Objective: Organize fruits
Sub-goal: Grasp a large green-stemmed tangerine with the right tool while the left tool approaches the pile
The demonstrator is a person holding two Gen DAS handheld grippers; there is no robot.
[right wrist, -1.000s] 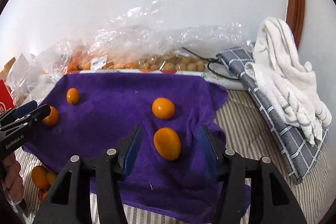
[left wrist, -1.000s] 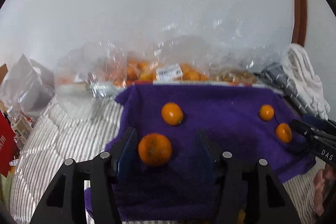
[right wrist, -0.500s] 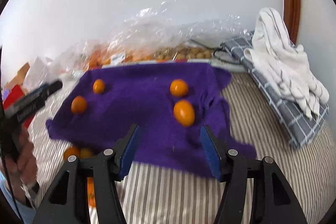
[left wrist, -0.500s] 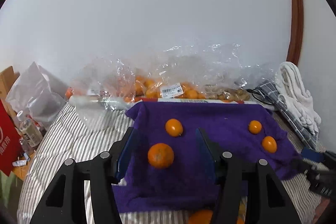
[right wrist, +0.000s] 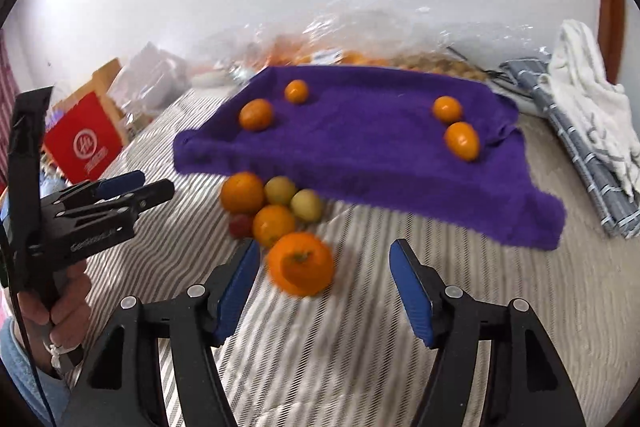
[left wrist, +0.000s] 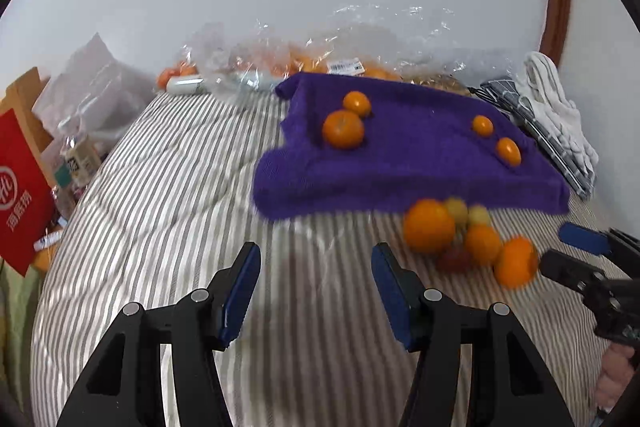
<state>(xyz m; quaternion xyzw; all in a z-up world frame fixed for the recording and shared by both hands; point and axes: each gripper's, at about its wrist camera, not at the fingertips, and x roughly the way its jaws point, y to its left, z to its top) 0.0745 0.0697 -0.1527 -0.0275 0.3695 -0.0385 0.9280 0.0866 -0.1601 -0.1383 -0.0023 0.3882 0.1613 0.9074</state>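
A striped grey-and-white bed cover carries a rumpled purple knitted cloth with four small orange citrus fruits sitting on it, two toward the left and two toward the right. Just in front of the cloth's near edge, on the bare stripes, lies a loose heap of mixed fruit: oranges, two pale yellow-green round fruits and something small and red, all touching one another. The largest orange of the heap rests nearest, its stem dimple facing outward. The right hand-held gripper hangs just short of it with its blue-padded jaws spread wide, pinching nothing; the orange sits slightly left of centre between them. The left hand-held gripper is also spread and empty, over bare bed cover to the left of the heap. Crinkled clear plastic bags of more fruit line the white wall behind. The orange looks firm yet round and liable to roll on the soft bedding, so it likely wants a gentle squeeze across its widest middle, light enough not to bruise the peel.
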